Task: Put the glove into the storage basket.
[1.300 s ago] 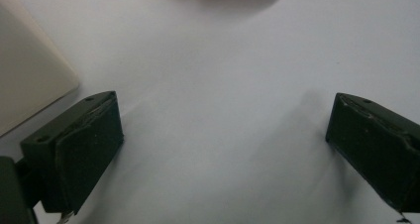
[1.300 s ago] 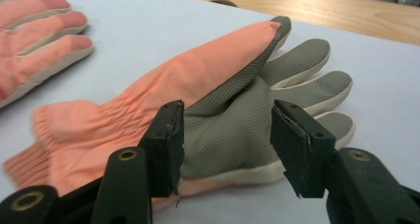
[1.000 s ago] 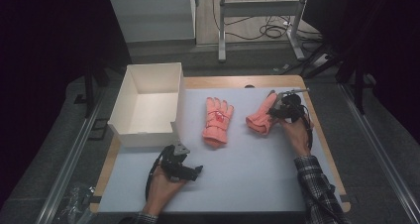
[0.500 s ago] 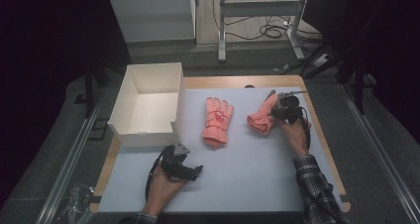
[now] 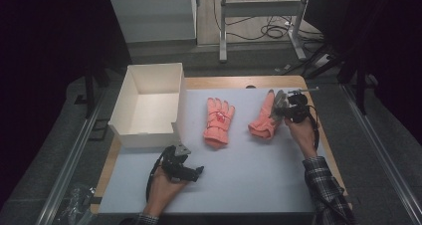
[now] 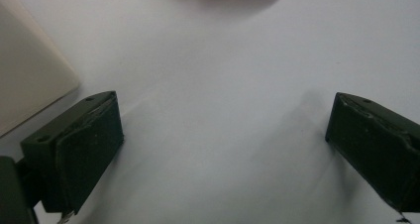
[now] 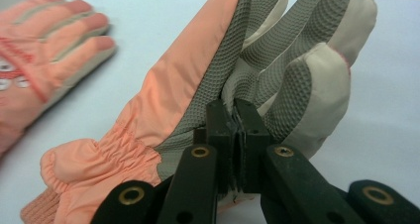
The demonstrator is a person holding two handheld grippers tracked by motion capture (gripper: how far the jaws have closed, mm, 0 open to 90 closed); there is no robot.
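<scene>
Padded cloth glove (image 7: 163,110) with a rough, textured grey palm.

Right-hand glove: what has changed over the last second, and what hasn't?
The right hand-held gripper, shut on the right-hand glove, has tipped its fingers up a little off the mat; its cuff remains down. The other glove, the white box and the open left hand-held gripper have stayed put.

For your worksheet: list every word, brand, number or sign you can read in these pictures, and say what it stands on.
No text can be read.
Flat glove: red and white marks on its back, too blurred to read as letters.
Glove held by the right tongs: no print visible.
White box: plain, no label.
</scene>
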